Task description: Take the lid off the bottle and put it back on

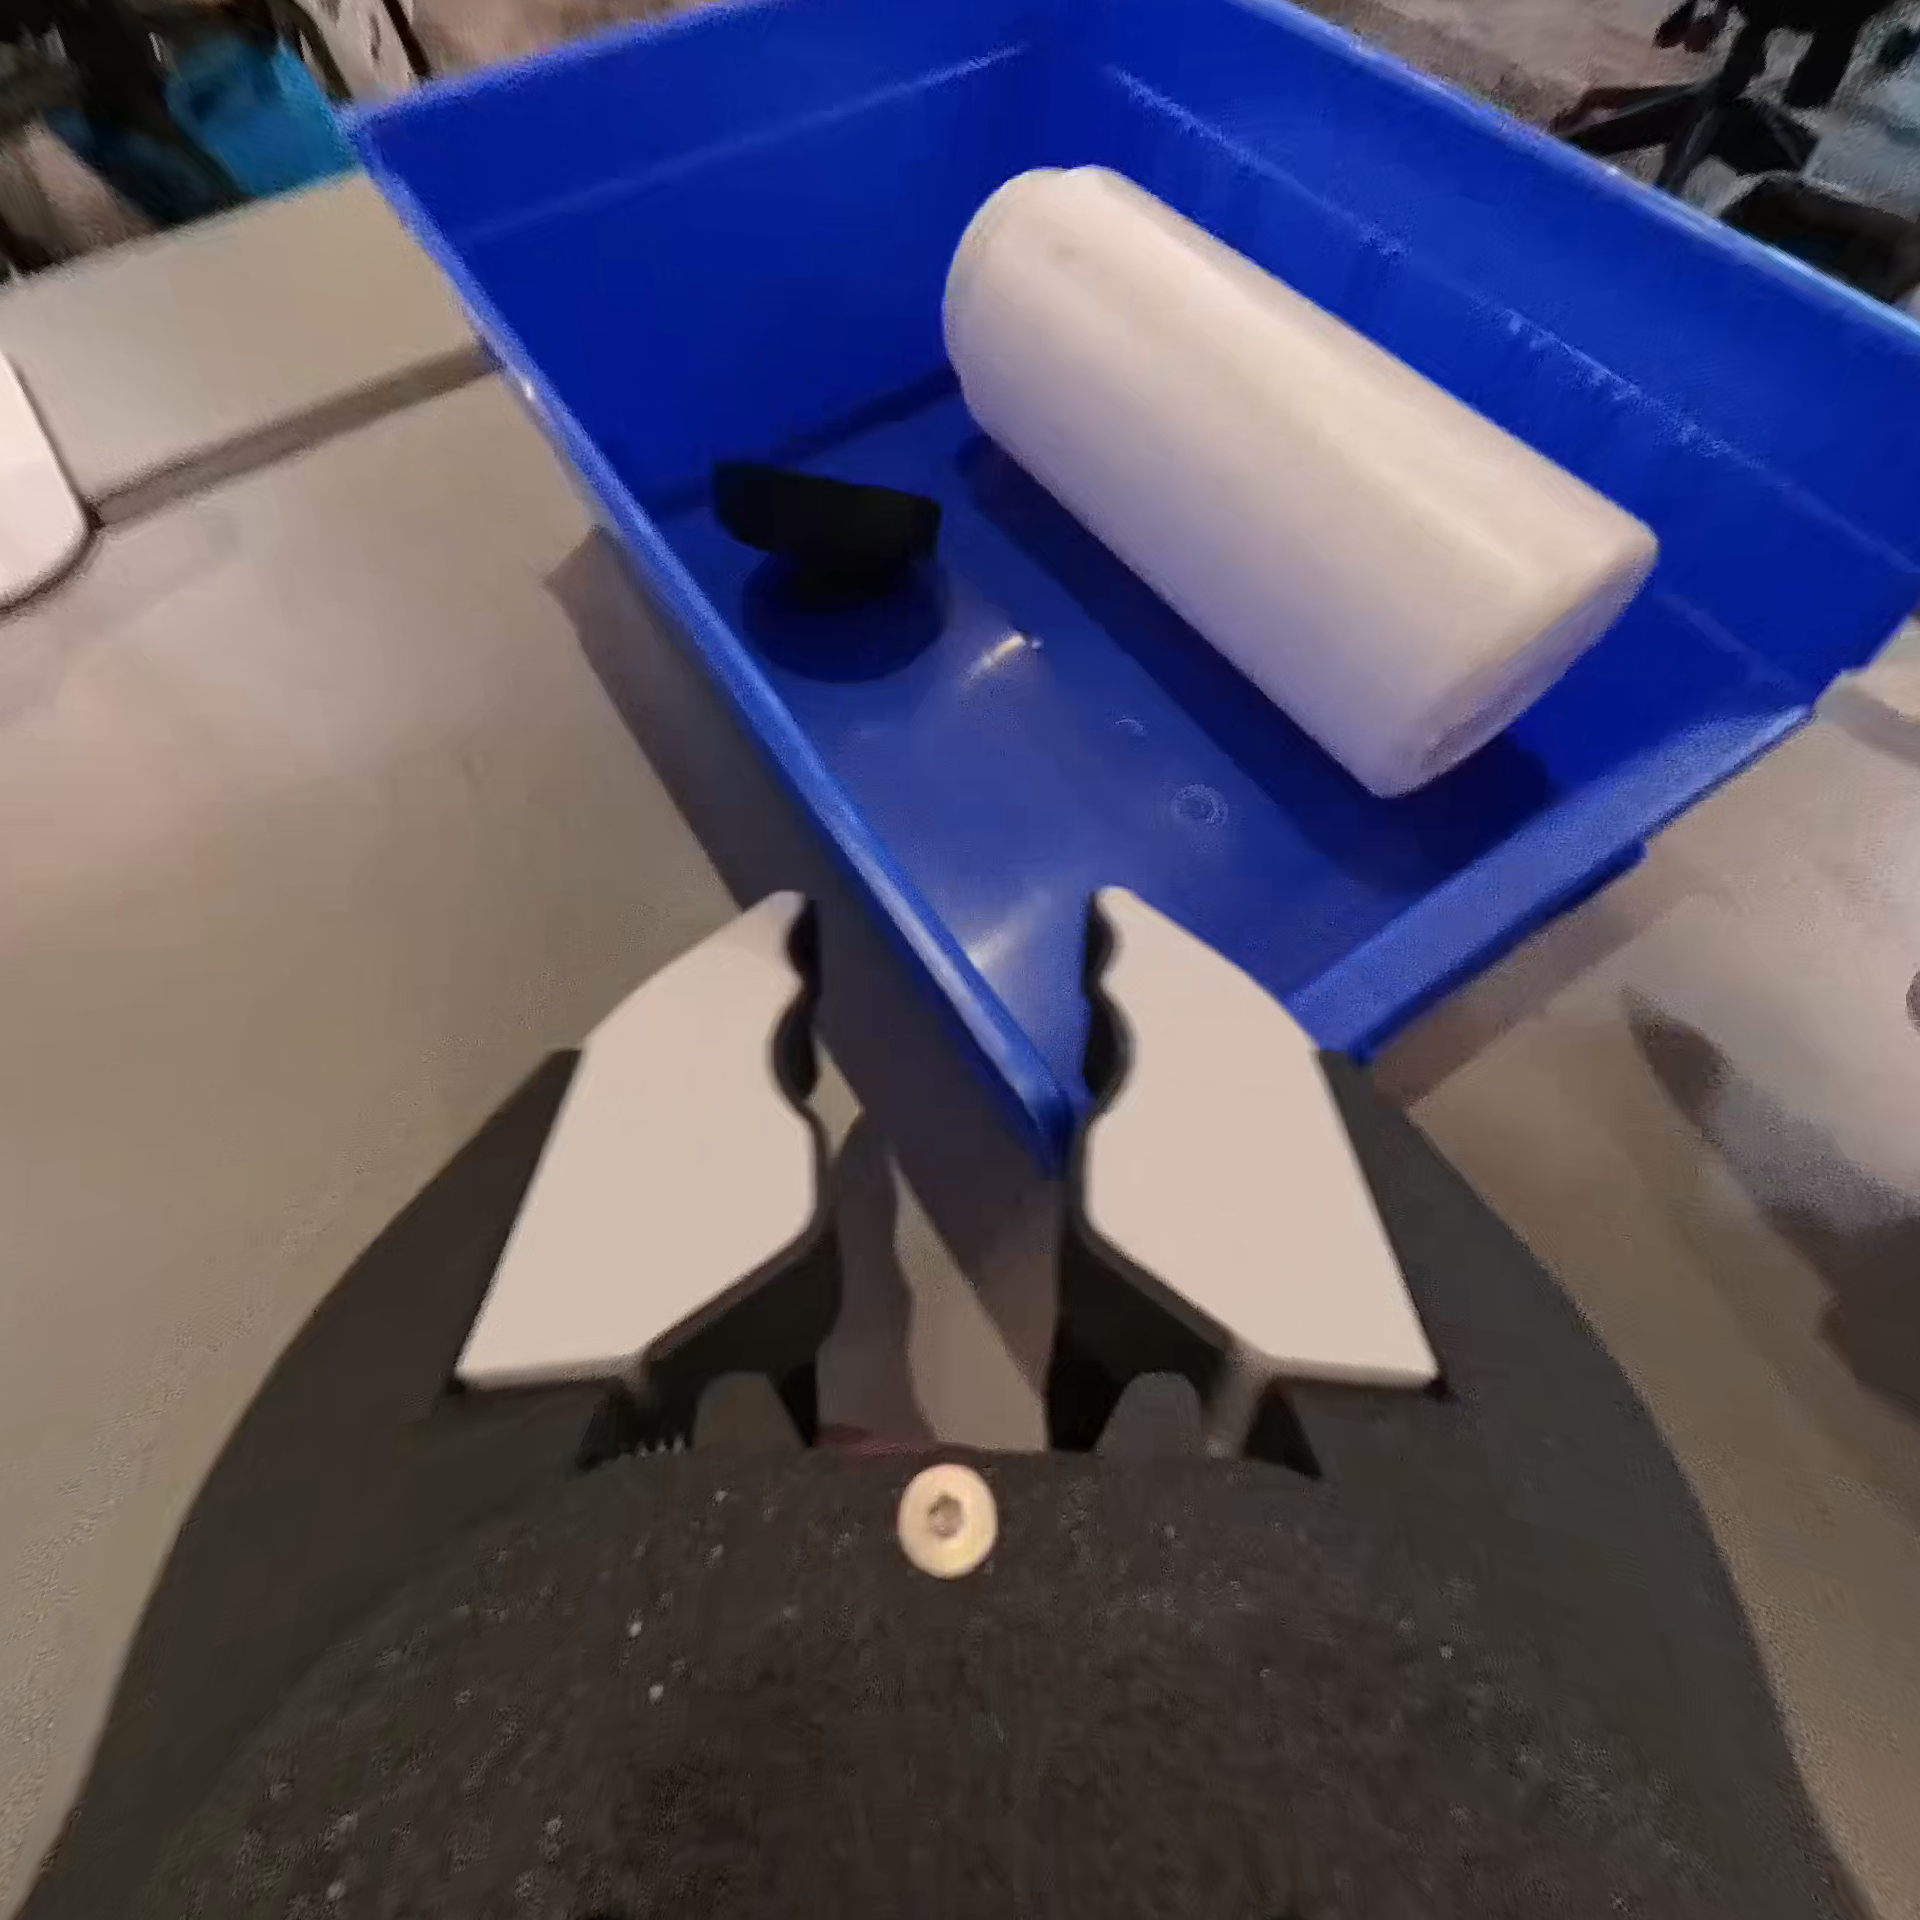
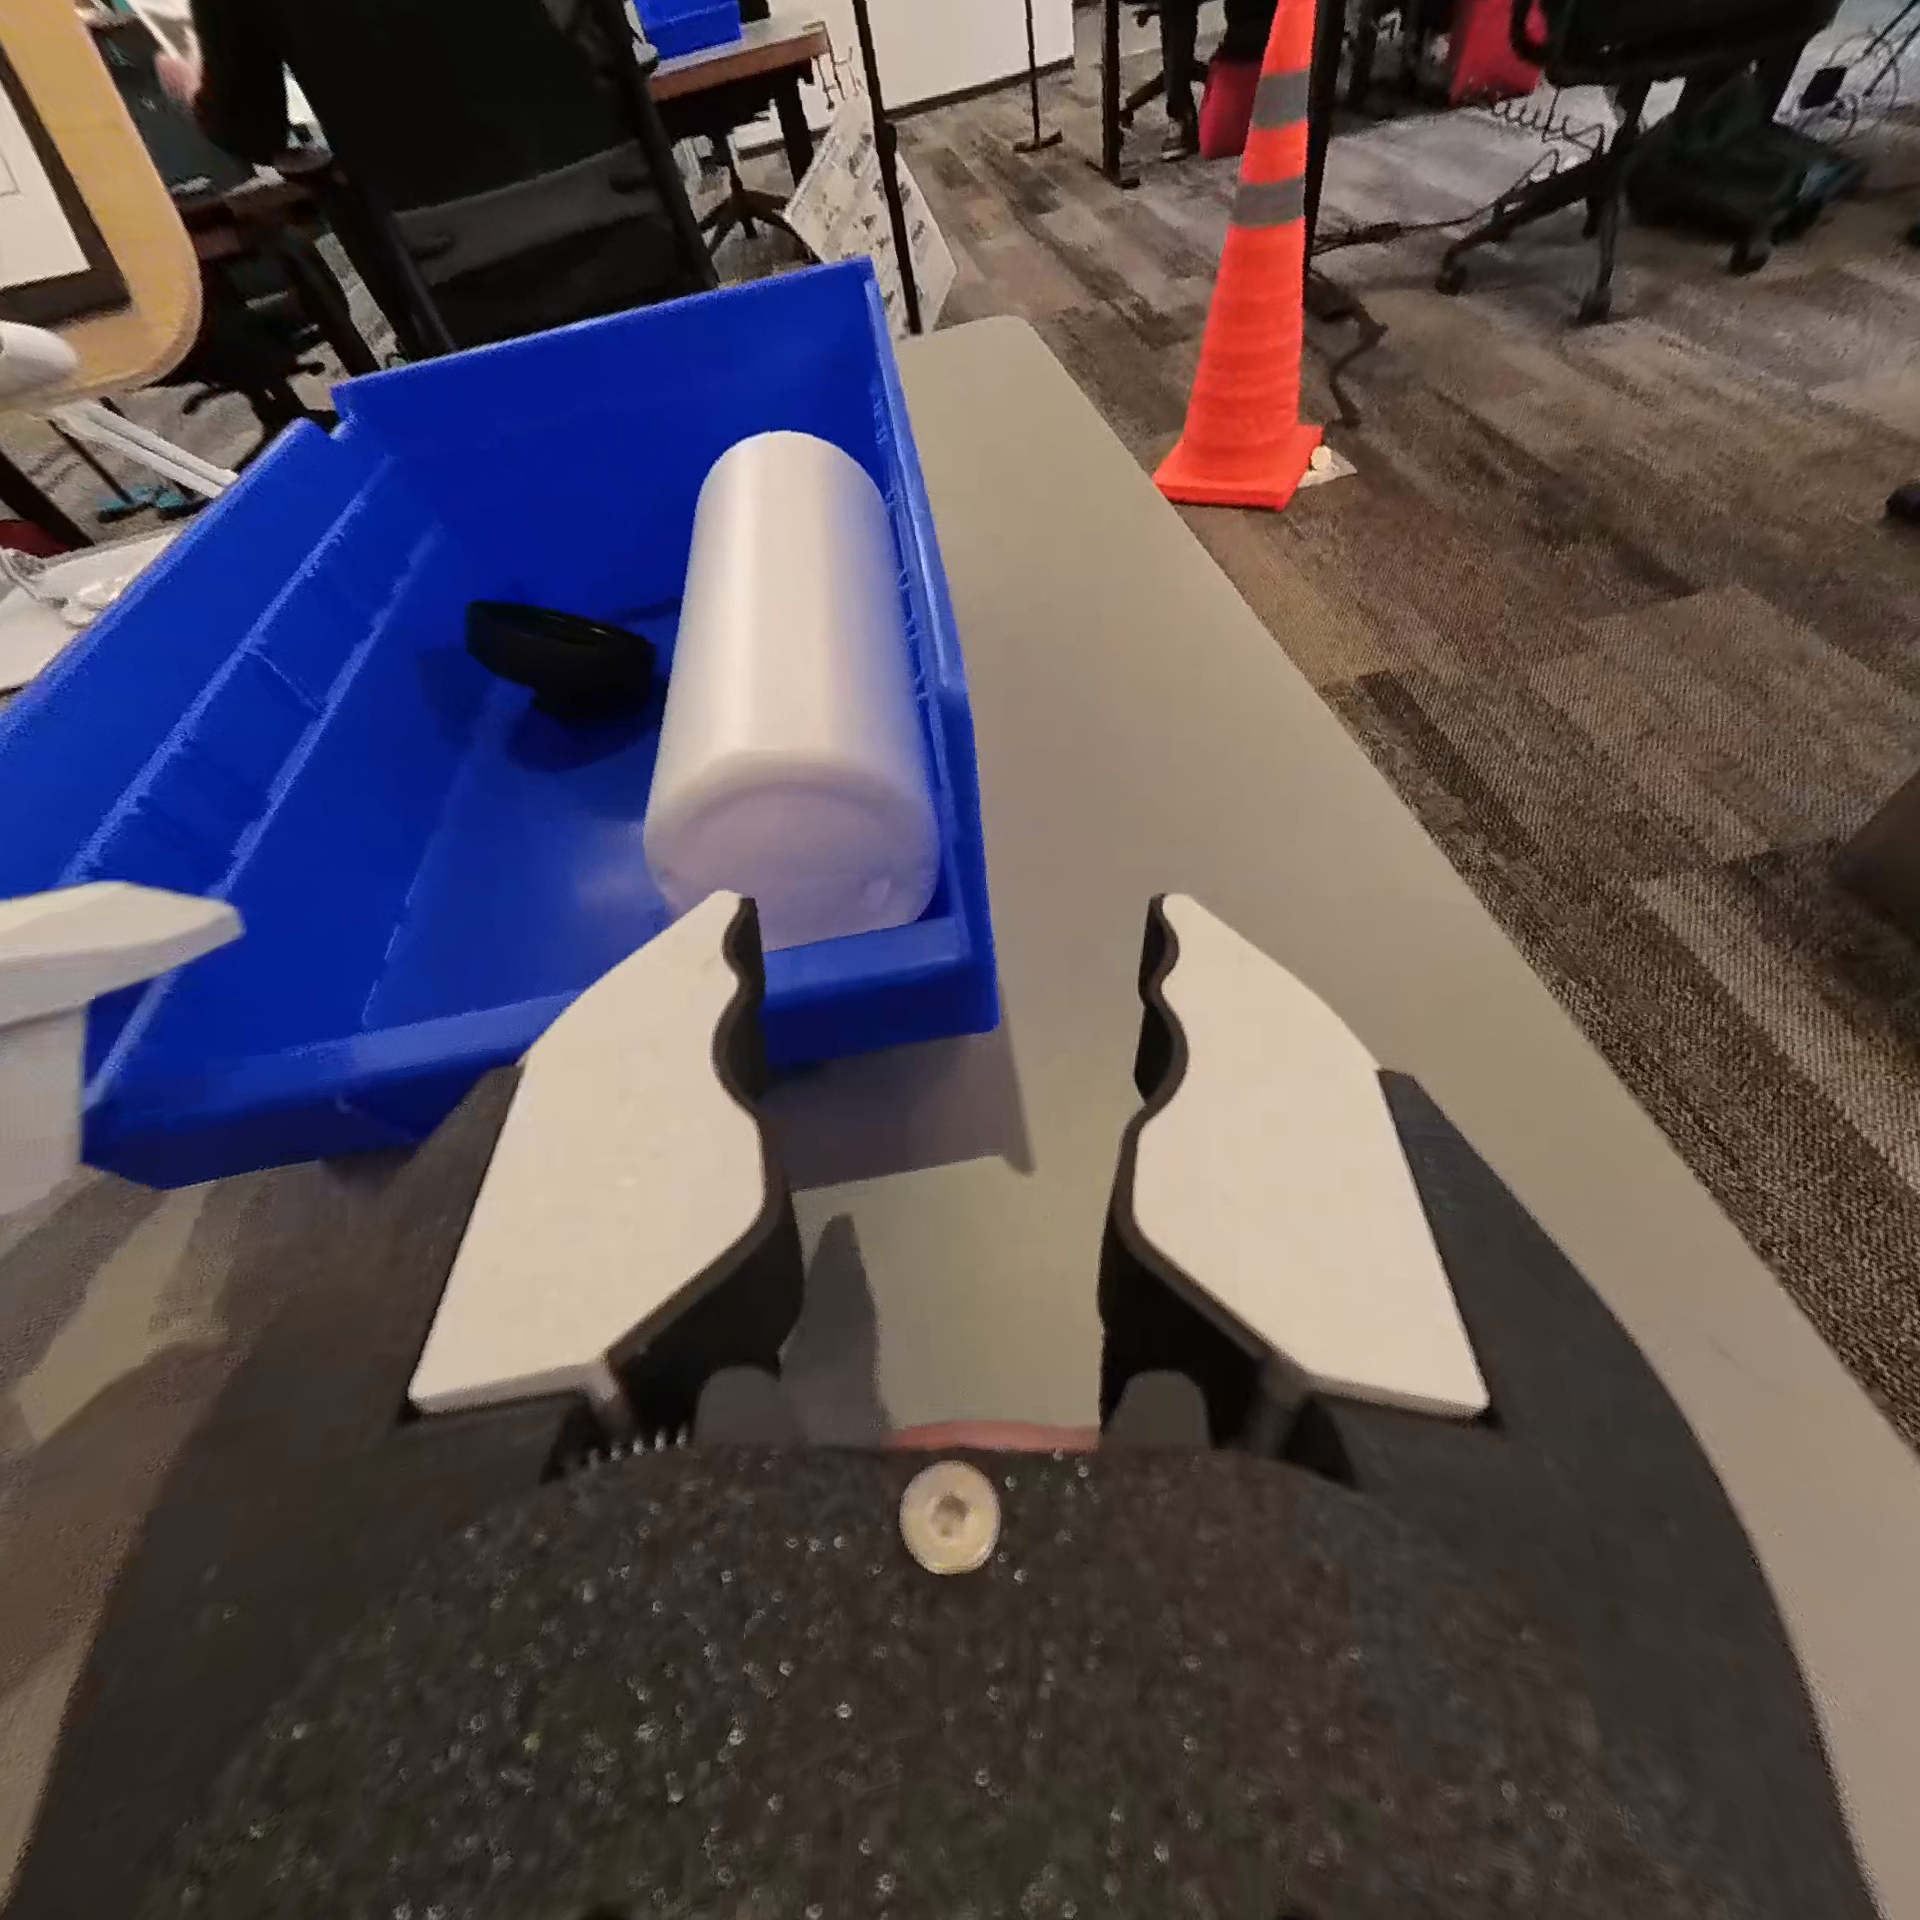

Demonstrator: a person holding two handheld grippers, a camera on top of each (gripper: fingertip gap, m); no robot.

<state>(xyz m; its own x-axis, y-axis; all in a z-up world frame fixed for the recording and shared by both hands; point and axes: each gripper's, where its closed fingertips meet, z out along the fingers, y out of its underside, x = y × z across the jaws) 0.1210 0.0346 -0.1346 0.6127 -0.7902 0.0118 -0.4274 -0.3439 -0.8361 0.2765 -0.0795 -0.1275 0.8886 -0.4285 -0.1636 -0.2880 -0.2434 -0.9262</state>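
A white bottle (image 1: 1278, 468) lies on its side in a blue bin (image 1: 727, 260), with no lid on it. A black lid (image 1: 831, 520) lies on the bin floor beside it. My left gripper (image 1: 951, 914) is open, and its fingers straddle the bin's near side wall close to the corner without clamping it. One of its fingers (image 2: 125, 925) shows at the left edge of the right wrist view. My right gripper (image 2: 951, 914) is open and empty over the grey table (image 2: 1143, 727), just right of the bin's near corner. The bottle (image 2: 790, 686) and lid (image 2: 561, 649) also show in that view.
The bin (image 2: 582, 1049) stands on the table near its right edge, which drops to carpet. An orange cone (image 2: 1247, 312) stands on the floor beyond. Chairs and desks are at the back. A white object (image 1: 31, 488) is at the table's far left.
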